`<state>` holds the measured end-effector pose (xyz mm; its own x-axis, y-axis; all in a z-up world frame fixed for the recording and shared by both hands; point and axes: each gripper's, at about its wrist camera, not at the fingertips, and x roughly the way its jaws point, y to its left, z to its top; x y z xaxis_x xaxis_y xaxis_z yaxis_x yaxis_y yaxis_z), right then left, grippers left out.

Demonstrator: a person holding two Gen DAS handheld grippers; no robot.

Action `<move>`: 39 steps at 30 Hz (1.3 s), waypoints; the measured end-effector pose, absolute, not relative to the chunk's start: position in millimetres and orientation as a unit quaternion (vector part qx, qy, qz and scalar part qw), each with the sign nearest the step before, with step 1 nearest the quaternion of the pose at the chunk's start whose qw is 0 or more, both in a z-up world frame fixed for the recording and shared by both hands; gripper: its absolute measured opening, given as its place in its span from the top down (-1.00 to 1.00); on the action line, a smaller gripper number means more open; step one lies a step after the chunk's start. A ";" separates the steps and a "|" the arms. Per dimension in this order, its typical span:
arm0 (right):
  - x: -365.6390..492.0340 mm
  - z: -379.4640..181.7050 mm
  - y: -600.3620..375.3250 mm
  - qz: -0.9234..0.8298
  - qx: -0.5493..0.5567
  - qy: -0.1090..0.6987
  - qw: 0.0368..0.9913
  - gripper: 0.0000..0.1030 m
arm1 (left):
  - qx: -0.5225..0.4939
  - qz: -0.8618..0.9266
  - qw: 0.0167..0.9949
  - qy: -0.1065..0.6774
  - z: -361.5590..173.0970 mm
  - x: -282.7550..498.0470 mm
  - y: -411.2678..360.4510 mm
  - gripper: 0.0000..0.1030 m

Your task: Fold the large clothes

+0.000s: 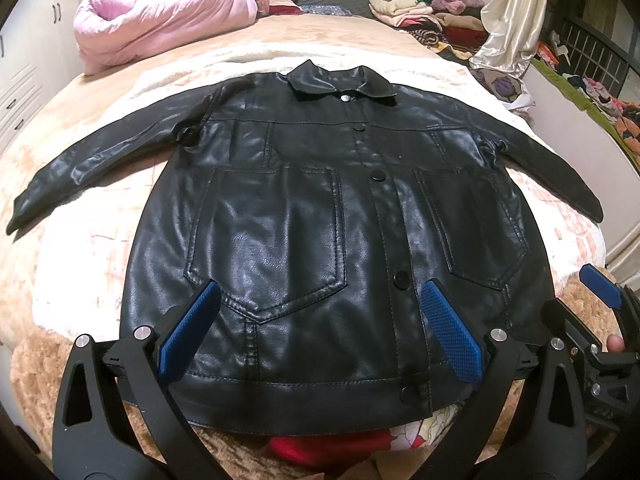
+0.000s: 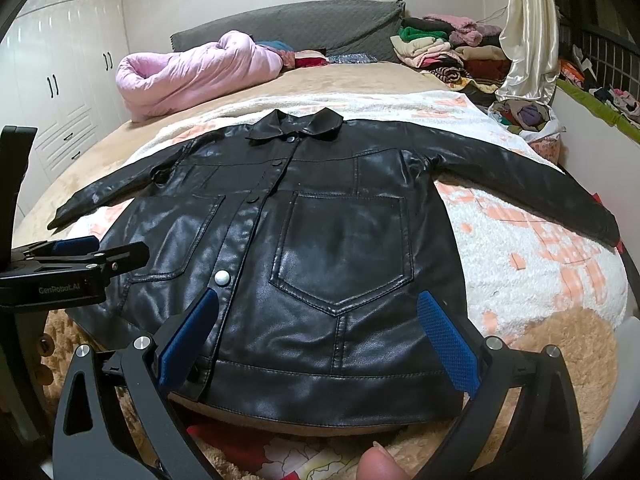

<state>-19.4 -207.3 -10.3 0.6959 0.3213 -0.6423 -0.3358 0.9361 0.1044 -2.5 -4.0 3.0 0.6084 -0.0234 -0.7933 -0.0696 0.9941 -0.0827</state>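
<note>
I've got the black faux-leather jacket [image 1: 320, 216] lying flat and front-up on the white-and-peach fleece blanket [image 2: 532, 248], snaps done up, collar at the far end, hem nearest me, both sleeves spread out to the sides; everything else I'll place against that jacket. My left gripper [image 1: 320, 332] hovers over the hem on the jacket's left half, blue pads spread wide, nothing between them; my right gripper [image 2: 320, 340] hovers over the hem on the right half, just as wide, also empty; in the left view I can see its blue tip just off the jacket's right hem corner. No fold made yet, as I read it, so the risks are all ahead: this glossy skin looks slick and stiff, so a shallow pinch on the hem may slide off; a deep pinch may catch only the top layer and peel the front from the back; the thick hem band could spring a fold back open. The fleece under the jacket looks grabby; snag it and the whole blanket lifts with the garment. The two grippers sit close together at the hem; swinging either toward a sleeve could knock them together. Beyond the collar lie the rolled pink quilt [image 1: 160, 20] and the heap of folded clothes [image 2: 444, 48], well clear of the jacket; no worry there.
</note>
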 end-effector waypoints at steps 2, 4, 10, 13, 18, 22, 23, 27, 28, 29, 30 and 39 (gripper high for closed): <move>-18.9 -10.8 -207.0 0.178 -0.010 0.348 0.921 -0.92 | -0.053 0.013 0.895 0.442 3.0 -2.8 -4.0 -0.82; -19.1 -10.9 -206.8 0.178 -0.011 0.348 0.920 -0.92 | -0.053 0.014 0.895 0.443 2.9 -2.8 -4.2 -0.82; -18.5 -12.2 -207.3 0.179 -0.011 0.346 0.921 -0.92 | -0.051 0.011 0.895 0.442 3.9 -1.9 -4.9 -0.82; -17.8 -12.4 -207.8 0.177 -0.011 0.346 0.921 -0.92 | -0.052 0.011 0.895 0.443 3.6 -1.8 -4.9 -0.82; -17.8 -12.8 -207.6 0.178 -0.010 0.346 0.921 -0.92 | -0.052 0.011 0.895 0.443 3.6 -1.9 -5.1 -0.82; -17.7 -13.0 -207.6 0.179 -0.010 0.347 0.921 -0.92 | -0.052 0.011 0.895 0.442 3.3 -1.9 -5.2 -0.82; -17.8 -12.5 -208.3 0.179 -0.010 0.347 0.921 -0.92 | -0.051 0.012 0.895 0.443 3.3 -2.0 -5.3 -0.82; -17.6 -12.7 -208.9 0.179 -0.009 0.348 0.920 -0.92 | -0.052 0.011 0.895 0.442 3.3 -2.1 -5.3 -0.82; -17.4 -12.7 -209.2 0.179 -0.008 0.348 0.920 -0.92 | -0.051 0.011 0.895 0.442 3.3 -2.0 -5.3 -0.82; -17.2 -12.7 -209.2 0.179 -0.008 0.348 0.920 -0.92 | -0.051 0.011 0.895 0.443 3.3 -1.9 -5.5 -0.82; -17.2 -12.7 -209.0 0.180 -0.009 0.348 0.920 -0.92 | -0.051 0.010 0.895 0.443 3.6 -1.7 -5.8 -0.82; -9.3 -11.8 -208.9 0.187 0.006 0.359 0.914 -0.92 | -0.052 0.005 0.897 0.439 6.4 9.6 -8.6 -0.82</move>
